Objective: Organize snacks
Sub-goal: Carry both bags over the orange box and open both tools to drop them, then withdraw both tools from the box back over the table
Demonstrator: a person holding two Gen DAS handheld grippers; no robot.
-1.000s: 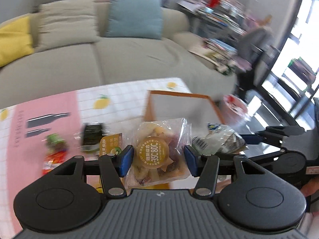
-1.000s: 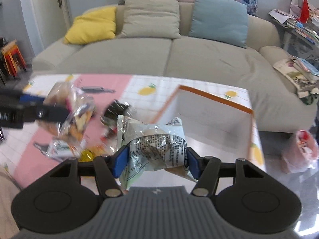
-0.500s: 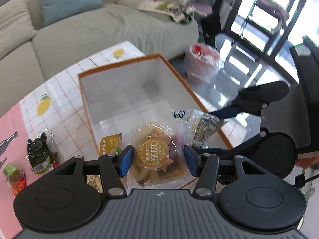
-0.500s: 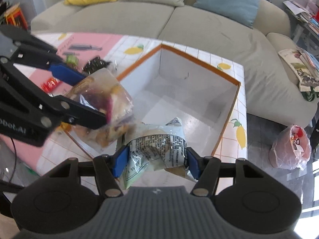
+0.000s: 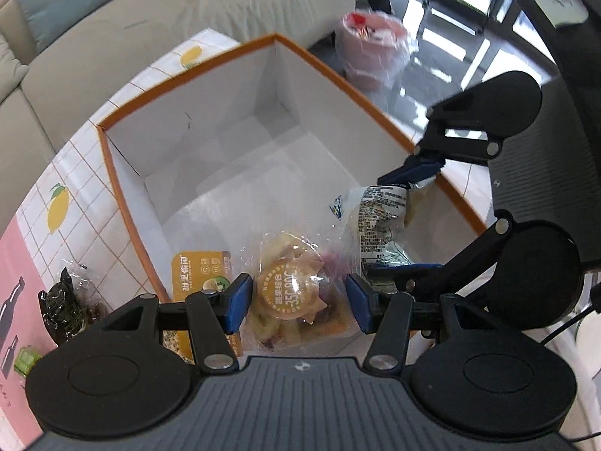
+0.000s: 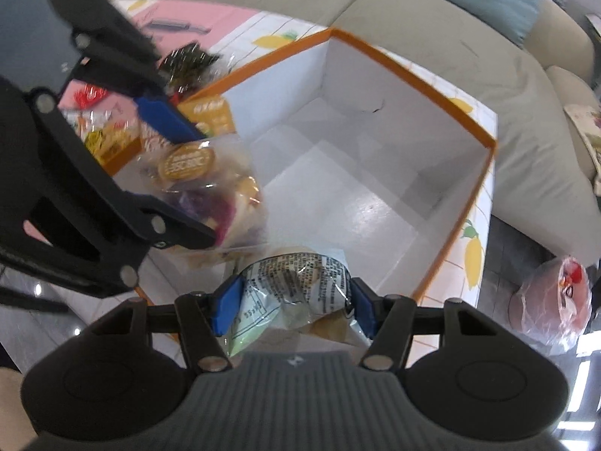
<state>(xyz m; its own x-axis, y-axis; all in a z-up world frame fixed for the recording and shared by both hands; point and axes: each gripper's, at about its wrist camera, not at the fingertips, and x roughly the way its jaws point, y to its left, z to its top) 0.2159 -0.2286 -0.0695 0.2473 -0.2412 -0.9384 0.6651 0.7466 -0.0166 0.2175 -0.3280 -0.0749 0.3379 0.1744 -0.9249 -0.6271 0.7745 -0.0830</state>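
A clear bag of mixed dried fruit (image 5: 298,297) is clamped between the blue pads of the left gripper (image 5: 296,300), above the near edge of the orange-rimmed white box (image 5: 188,75). At about 2 o'clock from it, a printed snack packet (image 6: 296,282) is clamped in the right gripper (image 6: 293,300), also over the box's opening. The two grippers are crowded just beside each other. An orange snack box (image 5: 199,270) is seen at 9 o'clock, with dark wrapped snacks (image 5: 64,308) lying on the lemon-print tablecloth (image 5: 75,173) outside the box. A grey sofa (image 6: 432,30) is seen beyond at 12 o'clock.
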